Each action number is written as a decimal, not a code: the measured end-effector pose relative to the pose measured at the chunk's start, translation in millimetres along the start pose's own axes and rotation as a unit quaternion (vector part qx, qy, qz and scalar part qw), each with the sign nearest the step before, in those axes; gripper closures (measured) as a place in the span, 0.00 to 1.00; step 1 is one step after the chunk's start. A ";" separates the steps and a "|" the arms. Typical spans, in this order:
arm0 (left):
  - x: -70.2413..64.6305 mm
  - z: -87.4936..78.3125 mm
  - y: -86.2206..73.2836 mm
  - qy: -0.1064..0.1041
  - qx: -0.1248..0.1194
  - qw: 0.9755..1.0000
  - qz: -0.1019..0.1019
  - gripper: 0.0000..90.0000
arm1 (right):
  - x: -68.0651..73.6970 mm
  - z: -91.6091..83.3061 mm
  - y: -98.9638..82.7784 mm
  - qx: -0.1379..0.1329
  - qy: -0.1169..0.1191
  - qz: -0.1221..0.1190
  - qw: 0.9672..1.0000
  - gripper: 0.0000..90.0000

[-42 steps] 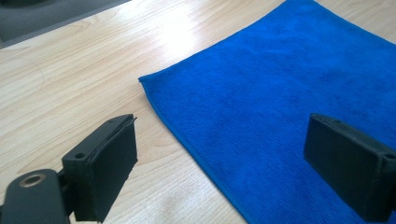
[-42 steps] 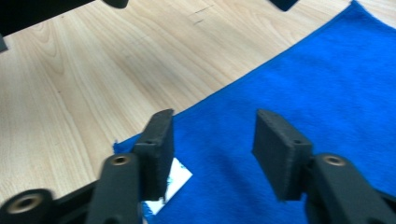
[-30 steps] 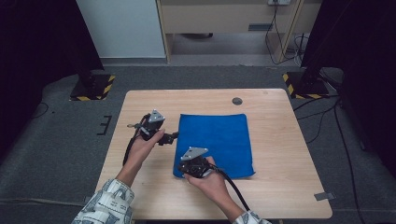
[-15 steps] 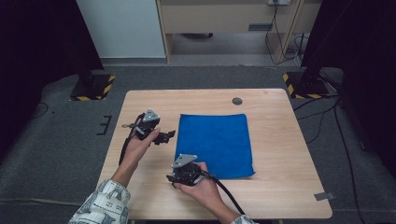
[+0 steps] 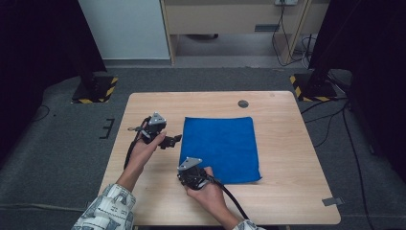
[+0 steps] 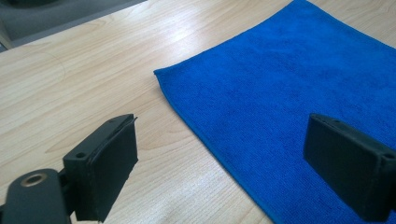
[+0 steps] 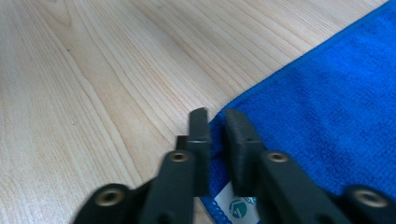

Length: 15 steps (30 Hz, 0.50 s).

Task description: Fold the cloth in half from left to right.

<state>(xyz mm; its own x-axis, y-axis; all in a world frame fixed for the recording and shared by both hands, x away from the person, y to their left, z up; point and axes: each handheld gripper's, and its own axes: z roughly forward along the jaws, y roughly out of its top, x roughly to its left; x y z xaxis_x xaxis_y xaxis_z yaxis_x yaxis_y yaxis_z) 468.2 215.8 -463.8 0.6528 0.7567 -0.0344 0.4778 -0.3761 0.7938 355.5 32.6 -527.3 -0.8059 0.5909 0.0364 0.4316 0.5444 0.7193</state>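
A blue cloth (image 5: pixel 220 146) lies flat on the wooden table (image 5: pixel 287 143). My right gripper (image 5: pixel 183 178) is at the cloth's near left corner. In the right gripper view the jaws (image 7: pixel 215 119) have just been closing and stand nearly together, with the corner of the cloth (image 7: pixel 327 102) pinched between them and a white label (image 7: pixel 236 205) just below. My left gripper (image 5: pixel 174 140) hovers at the cloth's left edge. Its jaws (image 6: pixel 224 130) are wide open over that edge of the cloth (image 6: pixel 299 79), with nothing between them.
A small dark round cap (image 5: pixel 243 103) sits in the table top beyond the cloth. A grey strip of tape (image 5: pixel 332 201) lies near the front right corner. Bare wood lies left and right of the cloth. Grey floor surrounds the table.
My right gripper has shifted a little left and toward me, onto the cloth's near left corner. The left gripper and the cloth have stayed in place.
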 end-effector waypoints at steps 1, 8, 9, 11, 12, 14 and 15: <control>0.8 0.9 0.0 -0.002 0.000 1.000 -0.001 0.11 | -0.5 -0.4 -0.2 0.000 0.001 0.001 1.000 0.97; 4.9 12.0 1.2 -0.010 -0.002 1.000 -0.006 0.12 | 0.3 -8.2 -0.9 -0.016 0.030 0.016 0.999 0.98; 6.1 14.3 1.6 -0.010 -0.001 1.000 -0.008 0.13 | 1.2 -8.9 -1.4 -0.018 0.034 0.019 0.999 0.98; 8.7 18.4 2.7 -0.009 0.004 1.000 -0.011 0.13 | 2.9 -10.7 -2.5 -0.019 0.042 0.017 0.999 0.98; 11.1 21.2 3.4 -0.007 0.003 1.000 -0.014 0.13 | 3.6 -11.4 -3.0 -0.021 0.045 0.018 0.999 0.98; 15.1 26.7 4.4 -0.004 0.005 1.000 -0.019 0.15 | 6.2 -13.3 -5.0 -0.022 0.056 0.019 0.998 0.98; 16.6 29.2 4.7 -0.001 0.008 1.000 -0.018 0.17 | 7.6 -13.9 -6.0 -0.022 0.059 0.019 0.998 0.98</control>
<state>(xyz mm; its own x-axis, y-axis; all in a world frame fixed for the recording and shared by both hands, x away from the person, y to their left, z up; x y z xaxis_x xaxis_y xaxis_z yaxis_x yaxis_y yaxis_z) 498.4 210.9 -478.4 0.6366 0.7684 -0.0647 0.5109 -0.3574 0.7818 341.1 25.6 -521.6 -0.8332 0.5340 0.1437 0.4461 0.4956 0.7452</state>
